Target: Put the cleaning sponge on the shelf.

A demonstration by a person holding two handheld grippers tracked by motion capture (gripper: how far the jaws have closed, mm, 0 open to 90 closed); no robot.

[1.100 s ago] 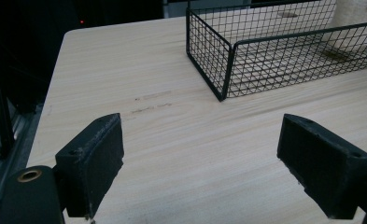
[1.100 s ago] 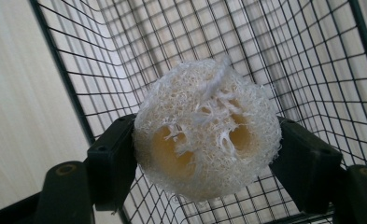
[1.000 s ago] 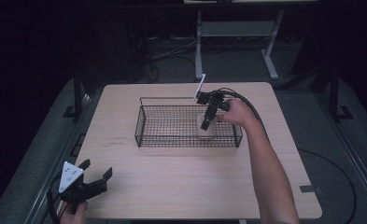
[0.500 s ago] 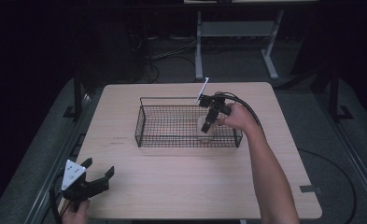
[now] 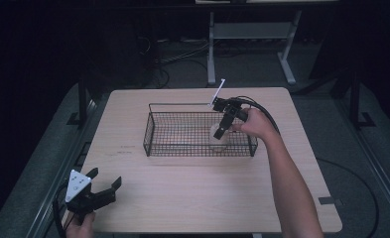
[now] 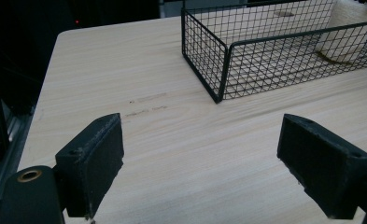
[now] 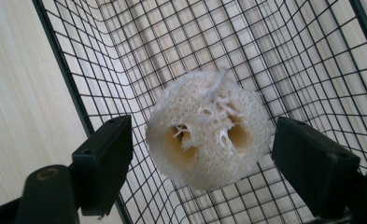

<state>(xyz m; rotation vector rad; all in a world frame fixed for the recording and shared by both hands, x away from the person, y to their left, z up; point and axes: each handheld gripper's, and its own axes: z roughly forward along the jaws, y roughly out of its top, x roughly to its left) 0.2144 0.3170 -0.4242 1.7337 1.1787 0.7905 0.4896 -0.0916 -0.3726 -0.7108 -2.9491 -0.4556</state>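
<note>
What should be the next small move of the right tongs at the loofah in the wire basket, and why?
Probably close the right tongs on the loofah piece. It sits between the two open jaws inside the wire basket, with a gap showing on each side, so nothing grips it yet. The left tongs wait open at the table's near corner, away from the basket.

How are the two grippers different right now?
The right gripper reaches down into the wire basket, its jaws on either side of a loofah sponge; the left gripper sits low by the table's near corner with nothing between its jaws. Both are open.
</note>
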